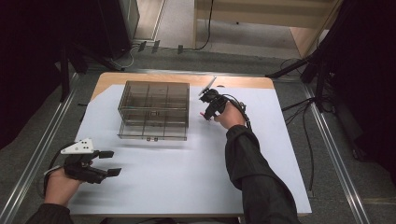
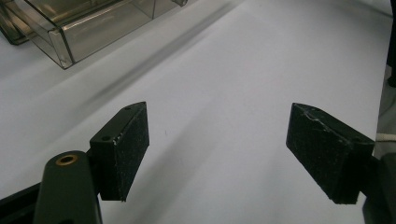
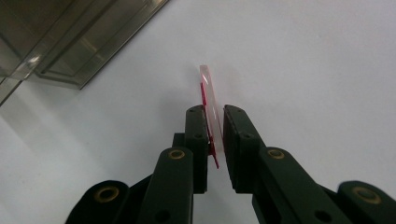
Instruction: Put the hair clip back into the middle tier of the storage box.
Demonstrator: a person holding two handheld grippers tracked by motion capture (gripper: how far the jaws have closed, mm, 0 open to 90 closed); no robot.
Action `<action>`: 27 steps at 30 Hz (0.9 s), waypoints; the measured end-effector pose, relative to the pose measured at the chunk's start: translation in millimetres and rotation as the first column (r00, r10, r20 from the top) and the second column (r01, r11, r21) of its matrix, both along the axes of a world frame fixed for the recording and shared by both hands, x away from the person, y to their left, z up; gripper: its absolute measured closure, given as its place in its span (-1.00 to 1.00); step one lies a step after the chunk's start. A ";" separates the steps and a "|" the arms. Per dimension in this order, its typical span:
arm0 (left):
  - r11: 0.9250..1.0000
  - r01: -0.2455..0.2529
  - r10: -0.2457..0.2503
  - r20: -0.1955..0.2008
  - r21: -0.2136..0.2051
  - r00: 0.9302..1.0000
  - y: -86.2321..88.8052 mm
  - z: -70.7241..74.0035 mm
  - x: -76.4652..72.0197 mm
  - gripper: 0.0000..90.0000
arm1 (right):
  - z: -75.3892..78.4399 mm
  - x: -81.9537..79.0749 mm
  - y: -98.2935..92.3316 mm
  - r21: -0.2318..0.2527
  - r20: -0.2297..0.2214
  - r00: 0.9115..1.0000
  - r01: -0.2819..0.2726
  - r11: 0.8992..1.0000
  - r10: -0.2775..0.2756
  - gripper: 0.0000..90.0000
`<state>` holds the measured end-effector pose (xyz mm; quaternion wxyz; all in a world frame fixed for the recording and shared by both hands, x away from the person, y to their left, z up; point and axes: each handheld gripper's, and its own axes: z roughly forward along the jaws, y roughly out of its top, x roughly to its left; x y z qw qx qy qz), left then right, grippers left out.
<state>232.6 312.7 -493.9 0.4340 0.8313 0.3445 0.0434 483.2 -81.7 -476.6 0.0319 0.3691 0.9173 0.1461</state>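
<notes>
The right gripper [image 3: 215, 122] has its jaws drawn in narrow on a thin pink-red flat piece [image 3: 208, 95], seen edge-on between the pads in the right gripper view; its upper part stands clear above the jaw tips, while its lower red edge runs down into the gap. In the high view the same piece [image 1: 202, 115] shows as a small red spot at the gripper's tip, low over the white sheet [image 1: 187, 186], toward the table's far edge and just beside the right side of the smoky clear drawer box [image 1: 154, 110].

The piece looks translucent, very thin and light — likely a plastic chip or card, though what exactly it is cannot be told. So slim a thing should weigh almost nothing, yet it is probably smooth-faced and could pivot or slip if pinched only near one rim. The sound hold, by this reading, is across its two flat faces with the pads well onto the middle, gently enough not to bend or crack it.

The left gripper [image 2: 217, 144] rests near the table's near-left corner — jaws wide apart, nothing between them, only the sheet beneath.
</notes>
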 end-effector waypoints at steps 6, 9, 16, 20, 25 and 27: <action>1.000 0.000 0.000 0.000 -0.001 1.000 -0.5 0.1 0.2 -0.51 | 8.8 -7.6 -3.6 0.012 -0.003 1.000 -0.003 1.000 0.003 0.82; 1.000 0.003 -0.003 0.000 -0.003 1.000 -0.7 0.0 1.0 -0.51 | 12.9 -14.0 -4.1 0.018 0.009 1.000 -0.012 1.000 0.012 0.82; 1.000 0.008 -0.008 0.002 0.005 1.000 -2.7 0.1 2.8 -0.51 | 17.2 -29.2 -7.5 0.029 0.009 0.999 -0.040 0.999 0.039 0.82; 1.000 0.011 -0.011 0.003 0.002 1.000 -4.0 -0.3 4.1 -0.51 | 19.1 -39.0 -11.4 0.043 0.006 0.999 -0.037 0.998 0.036 0.82; 1.000 0.018 -0.018 -0.002 0.001 1.000 -6.0 -0.5 5.9 -0.51 | 21.5 -53.3 -16.7 0.065 0.024 0.999 -0.046 0.997 0.045 0.82; 1.000 0.018 -0.018 -0.002 0.003 1.000 -6.3 -0.5 6.5 -0.51 | 20.7 -57.8 -17.5 0.066 0.022 0.998 -0.052 0.996 0.050 0.82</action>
